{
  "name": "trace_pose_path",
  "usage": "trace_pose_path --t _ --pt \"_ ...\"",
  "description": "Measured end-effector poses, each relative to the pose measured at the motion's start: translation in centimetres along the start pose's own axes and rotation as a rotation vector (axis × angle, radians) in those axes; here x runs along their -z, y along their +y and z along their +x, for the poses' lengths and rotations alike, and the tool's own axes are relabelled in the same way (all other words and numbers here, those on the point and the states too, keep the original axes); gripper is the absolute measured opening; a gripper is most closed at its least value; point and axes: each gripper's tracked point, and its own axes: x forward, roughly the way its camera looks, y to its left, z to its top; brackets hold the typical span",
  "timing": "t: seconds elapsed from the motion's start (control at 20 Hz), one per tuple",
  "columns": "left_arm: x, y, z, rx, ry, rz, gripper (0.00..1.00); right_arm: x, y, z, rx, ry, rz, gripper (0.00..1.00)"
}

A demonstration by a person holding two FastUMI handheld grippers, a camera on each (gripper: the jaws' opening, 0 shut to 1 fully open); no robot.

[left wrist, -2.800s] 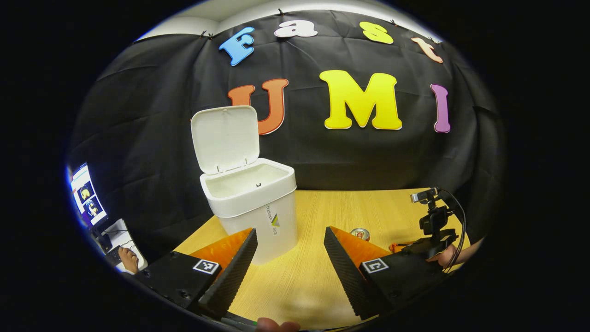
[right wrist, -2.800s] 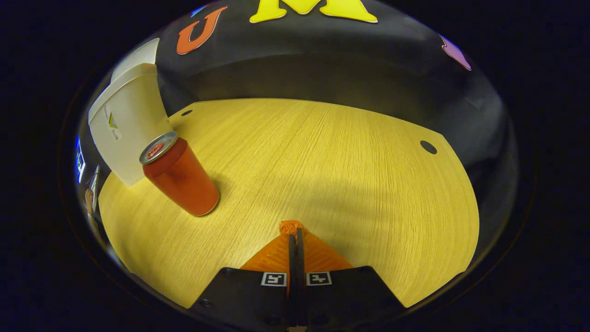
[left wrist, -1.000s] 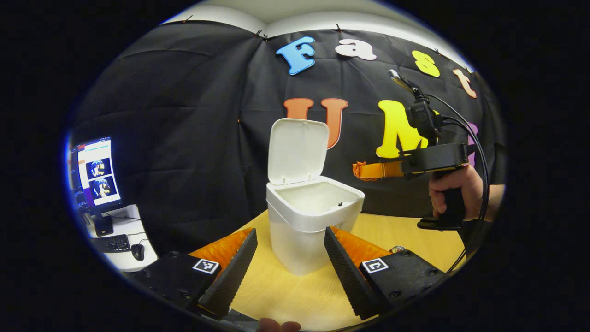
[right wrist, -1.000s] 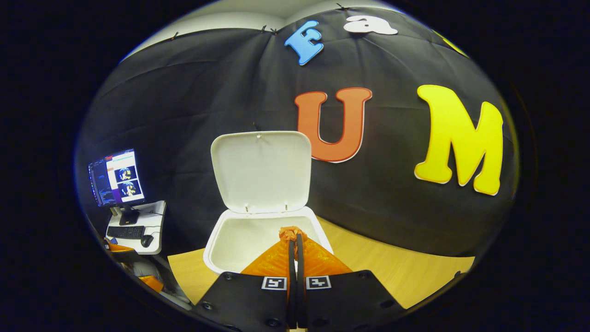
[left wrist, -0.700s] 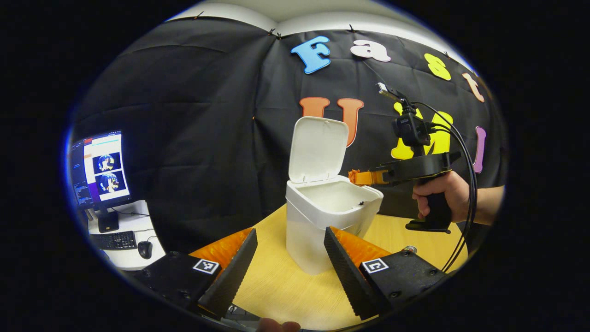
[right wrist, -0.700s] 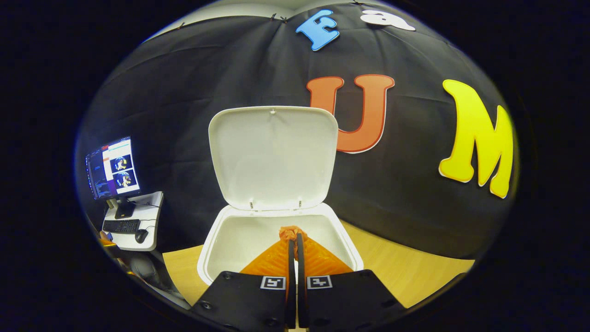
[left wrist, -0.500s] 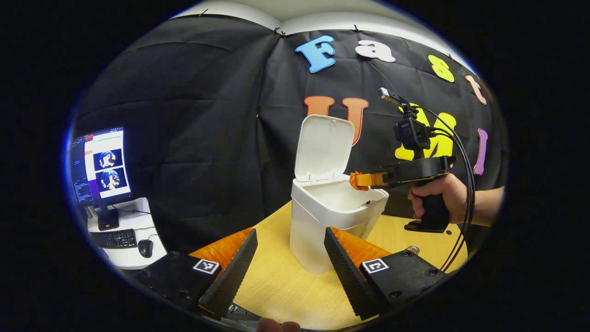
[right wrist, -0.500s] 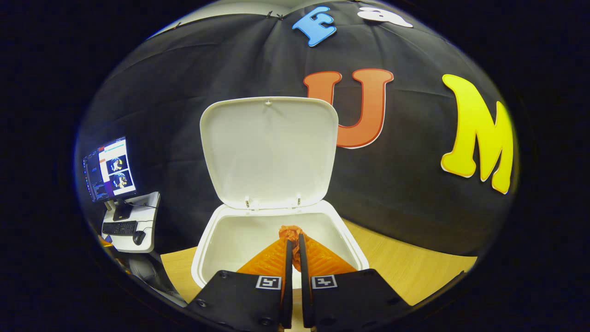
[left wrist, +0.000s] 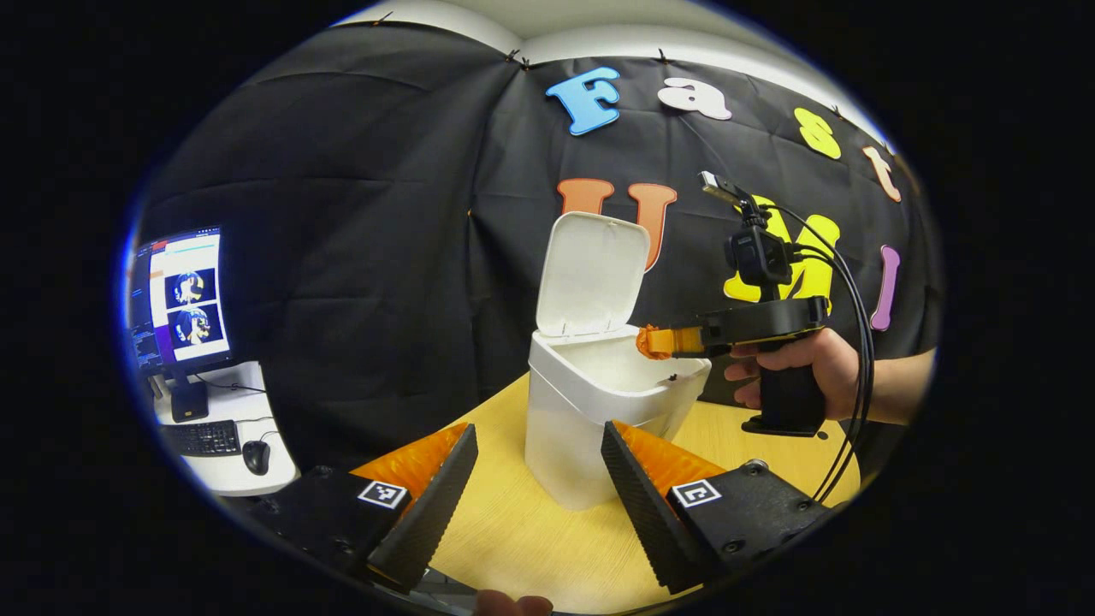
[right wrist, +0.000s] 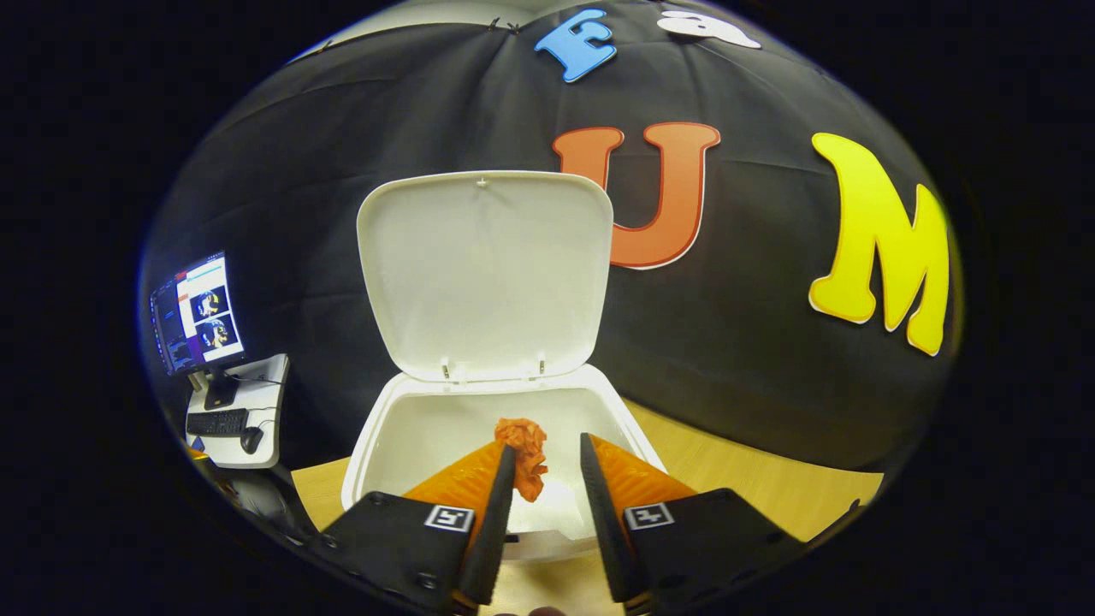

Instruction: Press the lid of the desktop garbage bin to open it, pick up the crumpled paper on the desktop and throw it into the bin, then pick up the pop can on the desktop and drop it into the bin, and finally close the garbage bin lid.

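Right gripper view showed the right tool (right wrist: 547, 466) spread open directly above the open bin (right wrist: 368, 445), the crumpled paper (right wrist: 523, 458) loose against its left finger, poised to fall inside.

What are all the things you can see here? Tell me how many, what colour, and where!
garbage bin: one, white, on the table, lid standing open.
crumpled paper: one, orange, over the bin's opening, by the right gripper's left finger, jaws apart.
table: one, yellow wood, under the bin.
monitor: one, lit screen, on a white side desk at the left.
keyboard: one, black, on that desk.
mouse: one, black, beside the keyboard.
cables: black, looping from the right gripper's camera.
left gripper: one, jaws open, low before the bin.
right gripper: one, jaws open over the bin.
hand: one, holding the right gripper's handle.
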Motion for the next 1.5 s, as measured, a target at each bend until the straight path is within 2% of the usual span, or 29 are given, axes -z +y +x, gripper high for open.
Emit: trace_pose_path --t 0.05,0.1,0.25,0.3,0.45,0.6,0.75,0.9,1.15,1.3,1.4,1.5 --pt "0.1 -0.1 0.1 0.006 0.001 0.001 0.96 0.3 0.0 -0.1 0.0 0.01 -0.006 0.55" --pt "0.0 -0.3 0.1 0.01 0.002 0.003 0.96 0.7 -0.1 -0.1 0.004 0.019 -0.016 0.66" --pt "0.1 -0.9 0.2 0.029 0.0 0.015 0.96 2.1 -1.4 0.5 0.056 0.065 -0.12 0.68" --pt "0.1 -1.0 0.2 0.034 0.0 0.012 0.96 2.8 -1.7 0.7 0.058 0.094 -0.164 0.75" --pt "0.0 -1.1 0.1 0.04 -0.003 0.016 0.96 2.6 -1.3 0.4 0.044 0.1 -0.154 0.75" --pt "0.0 -0.9 0.0 0.041 -0.003 0.016 0.96 2.7 -1.5 0.5 0.06 0.116 -0.14 0.75" --pt "0.0 -0.7 0.0 0.039 -0.004 0.015 0.96 3.2 -1.9 0.4 0.054 0.156 -0.059 0.75" --pt "-0.1 -0.6 0.0 0.04 -0.007 0.018 0.96 3.6 -1.0 0.1 -0.005 0.188 -0.021 0.75" --pt "-0.3 -0.1 0.3 0.04 -0.01 0.013 0.96 3.6 -1.3 -0.1 0.032 0.234 -0.051 0.75" --pt "-0.7 -0.2 0.6 0.042 -0.016 0.017 0.96 3.1 -1.0 -0.4 0.009 0.22 -0.07 0.76" --pt "-1.1 -0.5 0.8 0.051 -0.023 0.011 0.97 2.6 -0.7 -0.7 -0.026 0.216 -0.025 0.77" --pt "-1.3 -0.6 0.9 0.056 -0.028 0.006 0.96 2.5 -1.2 -0.5 -0.003 0.214 -0.016 0.76"
